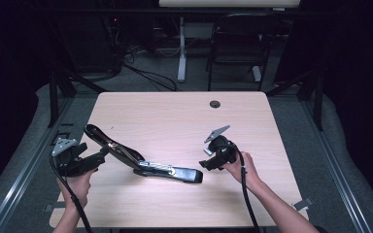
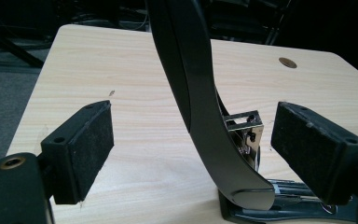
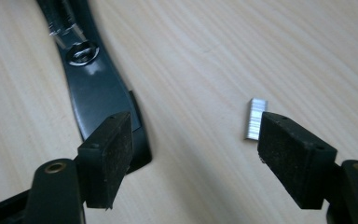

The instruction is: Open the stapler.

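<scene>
Right gripper (image 3: pixel 193 158): jaws stand spread and grasp nothing. A small silver strip of staples (image 3: pixel 255 118) lies flat on the pale wooden table (image 3: pixel 205 60), just ahead of one pad and partly hidden behind it; whether pad and strip touch cannot be told from this angle. Just ahead of the opposite pad sits the front end of the black stapler base (image 3: pixel 98 93), its metal plate showing farther on.

Left gripper (image 2: pixel 191 149): jaws likewise released. The raised, curved black stapler arm (image 2: pixel 191 93) rises between the pads, clear of both, with the chrome staple channel (image 2: pixel 244 126) exposed just behind it.

High view: the left gripper (image 1: pixel 94 158) sits at the hinged end of the open black stapler (image 1: pixel 141 162), and the right gripper (image 1: pixel 209 162) sits just off its front end, both hands low over the table.

Assessment: the stapler is opened, so access to the channel appears achieved. The staple strip is on the table, not in the channel. Remaining, on this evidence: pick up the strip, seat it in the channel, close the arm. Progress judged early to middle.
</scene>
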`<act>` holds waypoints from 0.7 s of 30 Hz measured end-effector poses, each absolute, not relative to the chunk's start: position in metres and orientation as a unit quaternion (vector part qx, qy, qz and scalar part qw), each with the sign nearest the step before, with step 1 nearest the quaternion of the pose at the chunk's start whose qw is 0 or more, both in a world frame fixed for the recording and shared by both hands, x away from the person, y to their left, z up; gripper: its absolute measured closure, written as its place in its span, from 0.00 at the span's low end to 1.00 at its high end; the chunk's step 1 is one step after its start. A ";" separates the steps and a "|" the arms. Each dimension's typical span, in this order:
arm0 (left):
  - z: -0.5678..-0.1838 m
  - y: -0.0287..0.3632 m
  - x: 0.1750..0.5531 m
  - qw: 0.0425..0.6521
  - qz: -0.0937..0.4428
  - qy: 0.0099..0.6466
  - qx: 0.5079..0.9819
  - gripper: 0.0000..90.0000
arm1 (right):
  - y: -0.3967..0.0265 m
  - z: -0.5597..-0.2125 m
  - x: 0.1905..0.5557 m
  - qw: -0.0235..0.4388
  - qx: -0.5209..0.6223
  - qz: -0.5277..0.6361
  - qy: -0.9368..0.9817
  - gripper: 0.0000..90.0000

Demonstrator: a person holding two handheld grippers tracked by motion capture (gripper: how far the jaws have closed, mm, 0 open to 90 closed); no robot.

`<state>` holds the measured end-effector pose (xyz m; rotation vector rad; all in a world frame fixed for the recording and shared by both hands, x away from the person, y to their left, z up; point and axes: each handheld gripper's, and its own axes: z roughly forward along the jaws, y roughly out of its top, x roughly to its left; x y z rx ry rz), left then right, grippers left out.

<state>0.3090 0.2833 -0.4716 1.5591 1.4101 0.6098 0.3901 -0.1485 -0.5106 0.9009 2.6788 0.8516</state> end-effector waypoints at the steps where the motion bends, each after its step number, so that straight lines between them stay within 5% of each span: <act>1: -0.472 0.283 0.309 0.458 0.248 0.572 0.634 0.15 | -0.149 -0.509 0.393 0.096 0.309 0.284 0.902 0.28; 21: -0.477 0.282 0.316 0.445 0.233 0.572 0.649 0.14 | -0.151 -0.507 0.421 0.077 0.342 0.266 0.898 0.14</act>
